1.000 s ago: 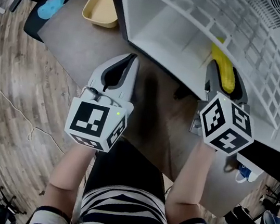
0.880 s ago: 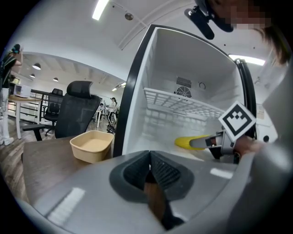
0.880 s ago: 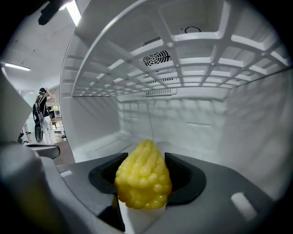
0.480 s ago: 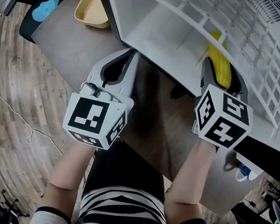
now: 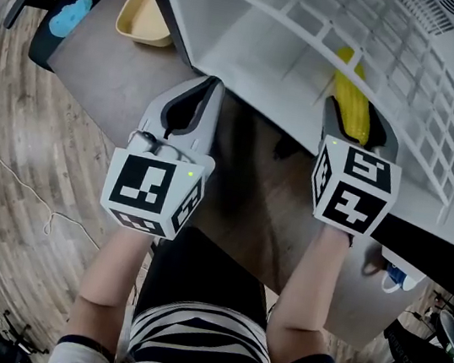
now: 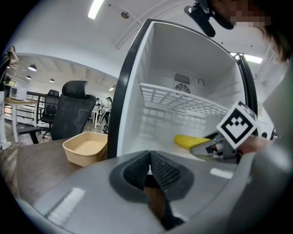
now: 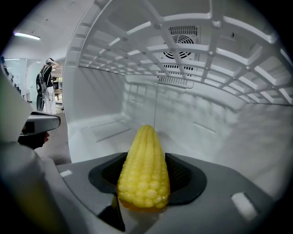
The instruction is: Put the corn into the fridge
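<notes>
White fridge (image 5: 265, 50) walls surround the right tool (image 7: 145, 179). Its forearm stretches forward, and its jaws, clamped on the corn (image 5: 348, 97), sit inside beneath the wire shelf (image 7: 192, 50). To its left, the left tool (image 6: 150, 170) hovers outside over the tabletop (image 5: 109, 64), jaws pressed together and empty.

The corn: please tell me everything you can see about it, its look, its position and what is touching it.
The corn is a bare yellow cob with neat rows of glossy kernels, tapering to a blunt tip. The right gripper is shut on its thick end, one jaw on each side. It points tip-first into the open white fridge, under the grid shelf.
</notes>
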